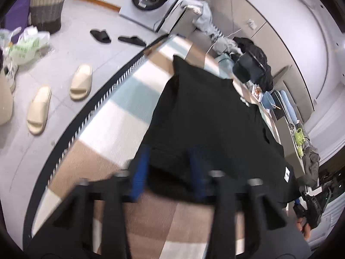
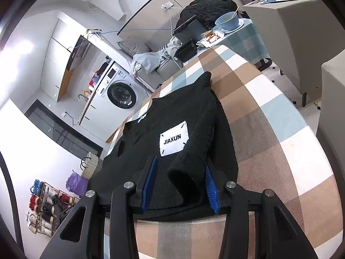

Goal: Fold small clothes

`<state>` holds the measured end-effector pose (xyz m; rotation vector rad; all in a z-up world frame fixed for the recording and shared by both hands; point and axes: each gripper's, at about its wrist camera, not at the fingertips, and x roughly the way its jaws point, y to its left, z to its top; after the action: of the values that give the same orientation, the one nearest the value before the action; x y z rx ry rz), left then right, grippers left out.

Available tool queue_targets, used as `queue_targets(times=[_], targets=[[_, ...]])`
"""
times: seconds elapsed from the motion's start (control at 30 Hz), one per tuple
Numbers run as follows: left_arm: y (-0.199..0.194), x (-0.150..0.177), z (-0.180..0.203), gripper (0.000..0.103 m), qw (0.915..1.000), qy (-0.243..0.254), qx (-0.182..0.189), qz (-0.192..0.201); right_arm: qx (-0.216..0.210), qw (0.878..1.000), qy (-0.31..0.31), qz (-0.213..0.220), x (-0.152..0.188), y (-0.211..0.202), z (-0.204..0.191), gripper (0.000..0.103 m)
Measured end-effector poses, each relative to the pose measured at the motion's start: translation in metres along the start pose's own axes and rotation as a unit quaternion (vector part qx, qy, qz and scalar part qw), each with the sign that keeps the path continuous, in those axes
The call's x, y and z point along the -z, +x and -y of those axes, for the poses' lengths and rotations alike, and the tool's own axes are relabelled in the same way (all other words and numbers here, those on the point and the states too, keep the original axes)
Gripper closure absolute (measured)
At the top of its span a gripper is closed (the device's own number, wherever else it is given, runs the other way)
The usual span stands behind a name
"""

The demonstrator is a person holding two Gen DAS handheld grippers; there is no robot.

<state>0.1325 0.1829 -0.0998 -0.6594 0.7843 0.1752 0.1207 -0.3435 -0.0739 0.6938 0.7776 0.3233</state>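
A black garment (image 1: 204, 112) lies spread on the checked tablecloth (image 1: 120, 118). My left gripper (image 1: 169, 164) is at its near left corner, one blue finger on each side of the hem. Motion blur hides whether the pads press the cloth. In the right wrist view the garment (image 2: 194, 112) shows a white JIAXUN label (image 2: 174, 138), and a sleeve is folded across its front. My right gripper (image 2: 180, 161) stands open over the near hem, the sleeve cuff lying loose between its fingers. The left wrist view also catches the right gripper (image 1: 301, 207) at the garment's far corner.
The table's edge (image 1: 103, 95) curves along the left, with slippers (image 1: 80, 82) and a basket (image 1: 47, 6) on the floor beyond. At the table's far end are a blue bowl (image 2: 227, 20), a black box (image 2: 187, 50) and a heap of grey clothes (image 2: 148, 61). A grey chair (image 2: 291, 32) stands at the right.
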Motion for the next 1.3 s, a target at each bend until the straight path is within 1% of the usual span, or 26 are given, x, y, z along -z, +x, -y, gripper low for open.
queue_targets(times=[0.03,0.07,0.1,0.13,0.17,0.23,0.4,0.5,0.57,0.63,0.7,0.73,0.77,0.8,0.83,0.87,0.9,0.93,0.97,1.0,1.03,1.07,1.13,1.2,1.27,1.3], targets=[[0.000,-0.002,0.003,0.090,1.0000,0.005,0.001,0.004,0.002,1.000,0.002,0.002,0.000,0.000,0.000,0.065],[-0.001,-0.005,0.005,0.092,0.9999,0.008,0.004,0.010,0.005,1.000,0.004,0.003,-0.001,0.002,0.000,0.075],[-0.002,-0.008,0.009,0.094,0.9997,0.014,0.007,0.018,0.008,1.000,0.008,0.002,-0.002,0.003,0.000,0.077],[-0.003,-0.010,0.014,0.095,0.9995,0.020,0.007,0.022,0.012,1.000,0.012,0.003,-0.003,0.004,0.000,0.083],[-0.005,-0.013,0.017,0.095,0.9993,0.026,0.009,0.027,0.012,1.000,0.015,0.005,-0.005,0.005,-0.001,0.091],[-0.009,-0.023,0.024,0.095,0.9986,0.032,0.018,0.039,0.002,1.000,0.017,0.015,-0.011,0.003,-0.005,0.096],[-0.015,-0.059,0.045,0.095,0.9957,0.052,0.040,0.065,-0.023,0.998,0.018,0.047,-0.041,0.000,-0.024,0.098],[-0.012,-0.087,0.061,0.096,0.9932,0.073,0.043,0.080,-0.024,0.997,0.011,0.066,-0.069,0.007,-0.042,0.098],[-0.006,-0.107,0.069,0.096,0.9920,0.078,0.043,0.089,-0.022,0.997,0.008,0.078,-0.090,0.015,-0.053,0.098],[0.004,-0.130,0.075,0.096,0.9914,0.079,0.042,0.095,-0.023,0.996,0.022,0.088,-0.112,0.028,-0.060,0.098],[0.017,-0.152,0.078,0.096,0.9918,0.069,0.043,0.099,-0.019,0.994,0.038,0.103,-0.136,0.047,-0.064,0.098],[0.028,-0.165,0.079,0.096,0.9922,0.063,0.044,0.098,-0.006,0.993,0.048,0.110,-0.148,0.059,-0.063,0.097],[0.038,-0.176,0.081,0.095,0.9921,0.056,0.044,0.103,0.006,0.992,0.060,0.112,-0.158,0.072,-0.060,0.091],[0.049,-0.187,0.082,0.092,0.9919,0.047,0.037,0.113,0.020,0.991,0.075,0.106,-0.168,0.088,-0.054,0.084],[0.058,-0.195,0.083,0.085,0.9924,0.044,0.021,0.113,0.042,0.991,0.083,0.100,-0.175,0.101,-0.049,0.070],[0.068,-0.203,0.084,0.079,0.9937,0.039,0.004,0.105,0.076,0.988,0.099,0.092,-0.178,0.112,-0.041,0.069],[0.075,-0.208,0.083,0.066,0.9953,0.034,-0.002,0.091,0.088,0.987,0.102,0.088,-0.178,0.116,-0.038,0.069],[0.080,-0.212,0.081,0.060,0.9968,0.024,0.003,0.076,0.094,0.987,0.100,0.083,-0.176,0.118,-0.035,0.068],[0.081,-0.211,0.079,0.057,0.9970,0.020,0.012,0.074,0.097,0.988,0.094,0.076,-0.172,0.118,-0.034,0.066],[0.081,-0.208,0.078,0.051,0.9967,0.024,0.015,0.076,0.098,0.989,0.089,0.067,-0.166,0.116,-0.032,0.063],[0.080,-0.205,0.079,0.044,0.9964,0.034,0.007,0.077,0.100,0.990,0.084,0.057,-0.159,0.114,-0.028,0.061],[0.079,-0.201,0.079,0.044,0.9963,0.042,-0.001,0.075,0.104,0.991,0.077,0.042,-0.153,0.112,-0.026,0.061],[0.076,-0.188,0.078,0.043,0.9963,0.054,-0.005,0.066,0.113,0.992,0.052,0.014,-0.139,0.104,-0.025,0.061],[0.070,-0.171,0.076,0.043,0.9960,0.068,-0.015,0.056,0.128,0.992,0.007,-0.019,-0.119,0.091,-0.025,0.059],[0.060,-0.152,0.073,0.042,0.9949,0.084,-0.027,0.048,0.136,0.989,-0.035,-0.037,-0.098,0.074,-0.026,0.052],[0.053,-0.141,0.070,0.042,0.9944,0.089,-0.033,0.046,0.138,0.988,-0.049,-0.040,-0.086,0.066,-0.026,0.049]])
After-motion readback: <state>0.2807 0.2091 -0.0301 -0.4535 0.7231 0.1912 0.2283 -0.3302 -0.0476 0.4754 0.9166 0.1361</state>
